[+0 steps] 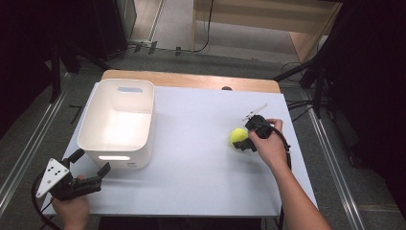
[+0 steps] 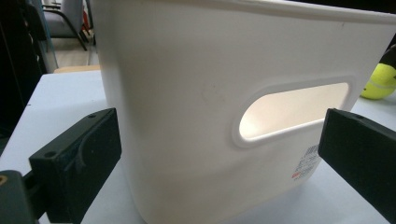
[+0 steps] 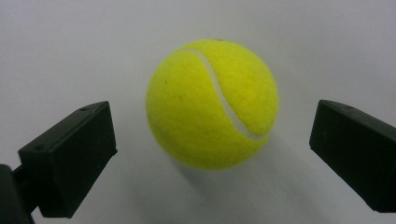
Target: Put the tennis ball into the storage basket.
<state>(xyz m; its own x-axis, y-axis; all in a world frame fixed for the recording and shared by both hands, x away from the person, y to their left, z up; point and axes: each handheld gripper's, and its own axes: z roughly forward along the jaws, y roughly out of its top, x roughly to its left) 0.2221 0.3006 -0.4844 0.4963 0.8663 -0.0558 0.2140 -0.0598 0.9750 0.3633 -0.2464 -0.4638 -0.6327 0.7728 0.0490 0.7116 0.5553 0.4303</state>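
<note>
A yellow tennis ball [image 1: 238, 136] rests on the white table at the right. My right gripper [image 1: 247, 136] hovers over it with its jaws open, one on each side of the ball [image 3: 212, 103], not touching it. A white plastic bin [image 1: 117, 122] with a handle slot stands at the left. My left gripper [image 1: 89, 164] is open at the table's front left corner, pointing at the bin's near wall [image 2: 196, 93]. Past the bin's right edge, the left gripper view catches the ball [image 2: 379, 82].
The white tabletop [image 1: 196, 158] has a wooden strip along its far edge [image 1: 191, 80]. Dark frames and metal rails flank the table on both sides. Cables lie on the floor behind.
</note>
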